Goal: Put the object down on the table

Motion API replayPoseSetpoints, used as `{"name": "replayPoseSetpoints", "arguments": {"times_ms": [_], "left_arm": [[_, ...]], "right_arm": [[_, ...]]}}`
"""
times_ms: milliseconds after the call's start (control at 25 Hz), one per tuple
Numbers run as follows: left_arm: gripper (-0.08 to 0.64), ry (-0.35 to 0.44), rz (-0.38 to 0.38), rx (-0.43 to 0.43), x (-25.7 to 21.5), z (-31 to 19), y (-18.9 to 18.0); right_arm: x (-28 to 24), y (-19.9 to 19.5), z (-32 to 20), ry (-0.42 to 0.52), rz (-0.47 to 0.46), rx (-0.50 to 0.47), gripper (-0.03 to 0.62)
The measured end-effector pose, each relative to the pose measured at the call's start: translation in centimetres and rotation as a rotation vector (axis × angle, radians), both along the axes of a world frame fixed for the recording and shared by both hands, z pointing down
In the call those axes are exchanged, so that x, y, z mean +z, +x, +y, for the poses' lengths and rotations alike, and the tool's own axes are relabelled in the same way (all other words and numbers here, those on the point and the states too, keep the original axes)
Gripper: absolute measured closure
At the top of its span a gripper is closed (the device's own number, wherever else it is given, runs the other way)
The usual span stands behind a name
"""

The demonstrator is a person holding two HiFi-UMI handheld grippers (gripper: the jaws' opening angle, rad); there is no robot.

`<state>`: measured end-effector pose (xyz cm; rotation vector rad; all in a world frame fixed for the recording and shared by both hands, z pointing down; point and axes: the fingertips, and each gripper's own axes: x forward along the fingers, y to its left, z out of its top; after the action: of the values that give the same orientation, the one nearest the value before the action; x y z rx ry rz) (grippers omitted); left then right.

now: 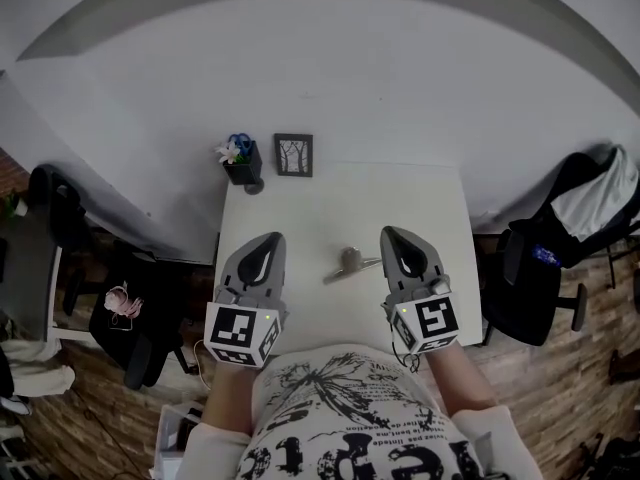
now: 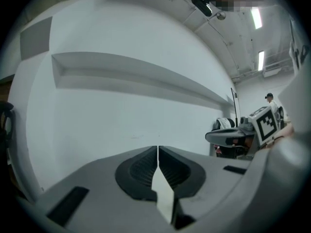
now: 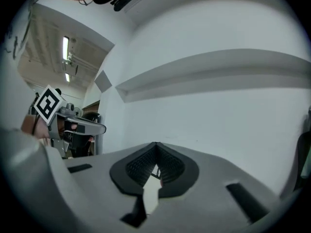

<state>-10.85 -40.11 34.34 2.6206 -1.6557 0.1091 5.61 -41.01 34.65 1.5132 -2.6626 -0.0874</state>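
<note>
The left gripper (image 1: 271,238) and the right gripper (image 1: 391,232) are held side by side, well apart, near the person's body, and both point to the far side. Each has its jaws pressed together with nothing between them. Bare forearms (image 1: 236,396) reach forward behind them.

Object (image 1: 350,261) on table (image 1: 440,203) between left gripper (image 1: 271,238) and right gripper (image 1: 391,233); frame (image 1: 293,155), flowerpot (image 1: 241,165) behind.

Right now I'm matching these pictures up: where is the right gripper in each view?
Head view: the right gripper sits low, right of centre.
Left gripper view: mid-height near the right edge.
Right gripper view: bottom centre, fingers shut.
Shared landmark: the white wall ahead.
</note>
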Motion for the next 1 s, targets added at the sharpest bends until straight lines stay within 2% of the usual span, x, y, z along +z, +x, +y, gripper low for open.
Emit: {"name": "replayPoseSetpoints", "arguments": {"times_ms": [320, 720, 1000], "left_arm": [[0.548, 0.012, -0.006, 0.000, -0.5, 0.3, 0.2], [0.548, 0.001, -0.030, -0.002, 0.0, 1.0, 0.7], [0.548, -0.016, -0.044, -0.009, 0.7, 0.8, 0.9]], "right_arm": [[0.1, 0.3, 0.2, -0.012, -0.034, -0.007, 0.600], [1.3, -0.3, 0.9, 0.007, 0.046, -0.023, 0.601], [0.9, -0.4, 0.6, -0.010, -0.016, -0.040, 0.601]]}}
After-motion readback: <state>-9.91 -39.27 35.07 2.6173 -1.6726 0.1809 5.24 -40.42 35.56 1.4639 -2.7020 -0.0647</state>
